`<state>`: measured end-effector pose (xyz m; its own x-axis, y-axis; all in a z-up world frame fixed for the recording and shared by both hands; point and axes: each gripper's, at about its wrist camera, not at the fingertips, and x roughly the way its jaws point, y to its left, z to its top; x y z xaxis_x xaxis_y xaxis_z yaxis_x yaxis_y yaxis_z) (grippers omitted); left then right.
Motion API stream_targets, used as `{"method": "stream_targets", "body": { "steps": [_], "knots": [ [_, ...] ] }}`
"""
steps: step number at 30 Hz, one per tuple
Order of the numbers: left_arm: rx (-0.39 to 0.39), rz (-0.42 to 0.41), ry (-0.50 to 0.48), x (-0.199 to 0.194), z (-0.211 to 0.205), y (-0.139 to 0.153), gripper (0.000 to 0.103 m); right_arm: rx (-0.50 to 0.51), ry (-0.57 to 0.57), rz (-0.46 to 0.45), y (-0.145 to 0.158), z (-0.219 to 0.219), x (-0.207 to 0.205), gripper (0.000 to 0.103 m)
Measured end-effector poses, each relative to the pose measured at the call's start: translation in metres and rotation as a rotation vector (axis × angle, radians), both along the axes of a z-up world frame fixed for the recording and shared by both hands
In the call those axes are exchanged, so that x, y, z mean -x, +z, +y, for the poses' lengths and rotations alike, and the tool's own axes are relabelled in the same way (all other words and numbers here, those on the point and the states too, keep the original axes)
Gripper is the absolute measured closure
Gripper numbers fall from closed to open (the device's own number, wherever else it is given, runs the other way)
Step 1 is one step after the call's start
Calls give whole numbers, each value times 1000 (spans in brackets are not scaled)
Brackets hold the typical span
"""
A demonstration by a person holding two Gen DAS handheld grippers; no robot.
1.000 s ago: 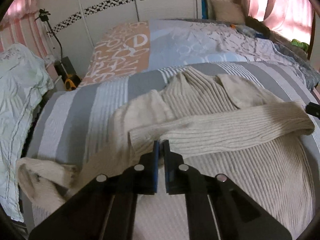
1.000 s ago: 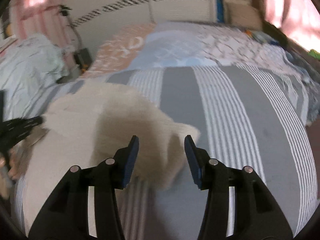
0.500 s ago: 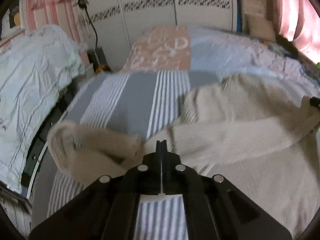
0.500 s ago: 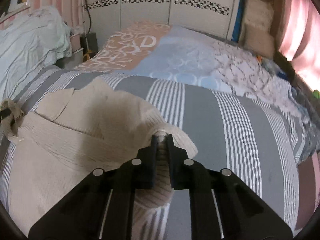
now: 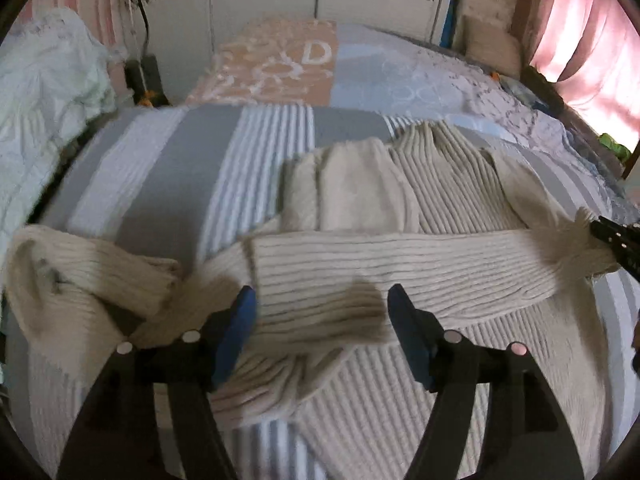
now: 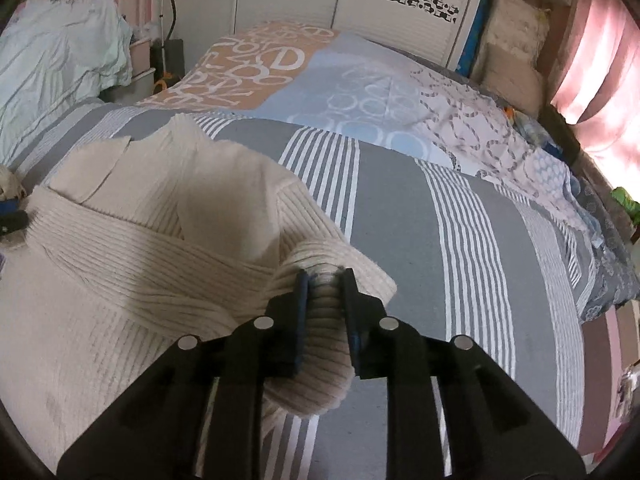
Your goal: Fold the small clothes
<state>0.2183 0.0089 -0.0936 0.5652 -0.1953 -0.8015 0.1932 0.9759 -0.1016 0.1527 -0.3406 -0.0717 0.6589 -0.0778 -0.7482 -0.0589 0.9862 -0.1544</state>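
Note:
A cream ribbed sweater (image 5: pixel 432 208) lies on the grey striped bed cover (image 5: pixel 168 168), neck toward the far side. One sleeve (image 5: pixel 400 272) is folded across its chest. The other sleeve (image 5: pixel 80 276) lies bunched at the left. My left gripper (image 5: pixel 320 304) is open just above the folded sleeve, with nothing between its blue pads. In the right wrist view, my right gripper (image 6: pixel 324 284) is shut on the cuff end (image 6: pixel 324 320) of a sleeve at the sweater's (image 6: pixel 140 240) right edge. That gripper's tip (image 5: pixel 616 240) shows at the right edge of the left wrist view.
A patterned orange, blue and white quilt (image 6: pixel 320 76) covers the far half of the bed. A heap of pale green bedding (image 6: pixel 60 60) rises on the left. White wardrobe doors (image 6: pixel 360 0) stand behind, pink curtains (image 6: pixel 600 60) at the right.
My left gripper has gone from shut to open over the folded sleeve. My right gripper, open a second ago, has shut on the sleeve cuff and stayed shut.

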Motion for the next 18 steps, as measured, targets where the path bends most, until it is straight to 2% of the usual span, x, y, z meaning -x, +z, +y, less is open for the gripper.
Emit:
{"method": "stream_targets", "body": {
  "steps": [1,3,5,8,12,14,16,18],
  "knots": [
    [-7,10,5,-3,-2,-4,38,-4,0,-1,0,-1,1,83],
    [-35,2,19,-5,-4,-8,74,-10,-1,-2,0,-2,0,83],
    [-23,-12,23,-3,0,-5,87,-16,0,-4,0,-3,0,84],
    [-12,-25,37,2,6,0,91,-45,16,-35,4,-3,3,87],
    [-50,-64,98,11,26,6,92,-96,61,-52,8,6,2,89],
    [-64,-28,96,4,31,-1,92,-85,53,-17,0,7,-5,89],
    [-77,-12,89,2,30,-6,90,-75,38,51,-14,5,-14,87],
    [-116,-37,79,9,24,0,80,-94,33,40,-13,-1,-8,85]
  ]
}}
